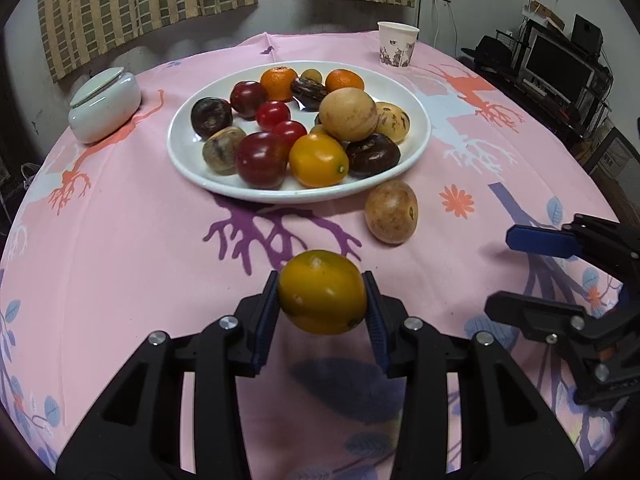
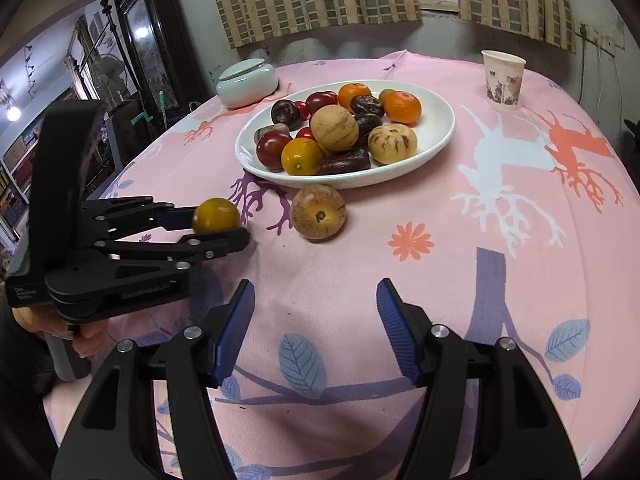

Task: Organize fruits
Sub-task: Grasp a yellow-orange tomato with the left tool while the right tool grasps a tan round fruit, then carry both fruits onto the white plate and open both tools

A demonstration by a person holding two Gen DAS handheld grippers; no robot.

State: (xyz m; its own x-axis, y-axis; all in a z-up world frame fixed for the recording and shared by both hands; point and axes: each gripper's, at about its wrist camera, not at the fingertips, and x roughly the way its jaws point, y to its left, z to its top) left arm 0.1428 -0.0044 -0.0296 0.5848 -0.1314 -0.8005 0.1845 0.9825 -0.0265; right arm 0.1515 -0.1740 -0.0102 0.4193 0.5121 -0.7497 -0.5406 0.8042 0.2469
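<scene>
Left tool (image 1: 322, 294) clamps yellow-orange fruit (image 1: 322, 292), lifted off desk (image 1: 140, 260); plate (image 1: 416, 136) dead ahead. Right tool (image 2: 316, 328) released; nearer loose brown fruit (image 2: 318, 211).

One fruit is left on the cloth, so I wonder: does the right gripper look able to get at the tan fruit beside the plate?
Probably yes. The right gripper is open and empty, and only bare tablecloth lies between it and the tan fruit.
</scene>
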